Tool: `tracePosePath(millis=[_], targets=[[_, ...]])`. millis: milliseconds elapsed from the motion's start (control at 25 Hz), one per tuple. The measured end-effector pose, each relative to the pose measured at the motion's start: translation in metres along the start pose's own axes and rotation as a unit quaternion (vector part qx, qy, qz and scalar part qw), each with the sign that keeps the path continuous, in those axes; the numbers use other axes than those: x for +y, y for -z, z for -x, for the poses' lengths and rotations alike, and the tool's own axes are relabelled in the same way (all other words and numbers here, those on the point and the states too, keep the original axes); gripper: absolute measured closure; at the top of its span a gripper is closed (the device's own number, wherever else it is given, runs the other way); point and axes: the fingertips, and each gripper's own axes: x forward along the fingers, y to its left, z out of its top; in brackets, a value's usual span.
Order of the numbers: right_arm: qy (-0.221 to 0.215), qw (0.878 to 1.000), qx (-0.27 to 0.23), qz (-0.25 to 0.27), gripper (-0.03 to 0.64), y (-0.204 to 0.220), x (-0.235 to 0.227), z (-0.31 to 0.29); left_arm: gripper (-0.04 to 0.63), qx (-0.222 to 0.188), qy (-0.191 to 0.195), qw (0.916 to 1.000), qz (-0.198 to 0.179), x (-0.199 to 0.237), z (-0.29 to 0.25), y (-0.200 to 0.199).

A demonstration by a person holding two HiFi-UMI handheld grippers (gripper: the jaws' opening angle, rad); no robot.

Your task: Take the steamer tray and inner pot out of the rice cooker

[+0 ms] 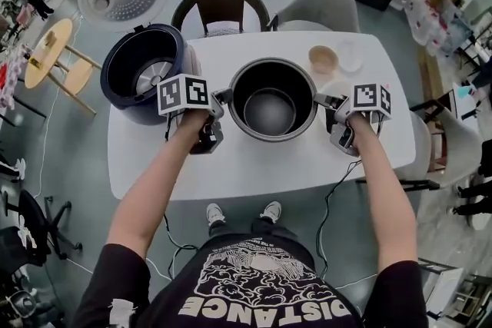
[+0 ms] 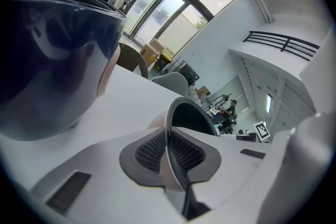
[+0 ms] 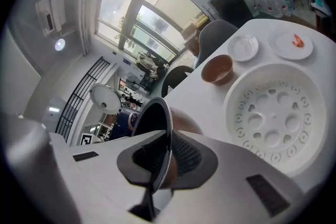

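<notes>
Your left gripper (image 1: 221, 98) and right gripper (image 1: 324, 101) are clamping opposite rims of the dark round metal inner pot (image 1: 270, 113), at the centre of the white table (image 1: 231, 165).

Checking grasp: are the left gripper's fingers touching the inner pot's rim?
Touching. Left gripper view: both fingers clamp the inner pot rim between them.

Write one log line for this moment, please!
left claw: shut on inner pot | right claw: same | rice cooker: open, empty

Rice cooker (image 2: 47, 60) cropped at left gripper view's edge; red morsel (image 3: 297, 39) unidentifiable.
</notes>
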Motion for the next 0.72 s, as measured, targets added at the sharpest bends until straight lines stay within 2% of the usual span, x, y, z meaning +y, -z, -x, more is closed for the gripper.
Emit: tracePosePath(millis=[160,440,720], targets=[[-0.011,1.000,0.018,0.011,0.571,-0.017,-0.005,0.001,0.552,-0.012,-0.004,0.9999,0.008,-0.009,-0.009,-0.009],[-0.007,0.996,0.057,0.063,0.560,-0.020,-0.008,0.001,0.545,-0.012,-0.015,0.9998,-0.010,-0.016,-0.010,-0.008],[0.042,0.984,0.075,0.154,0.554,-0.021,0.004,0.013,0.541,-0.021,-0.050,0.9950,-0.084,-0.023,0.018,-0.019]])
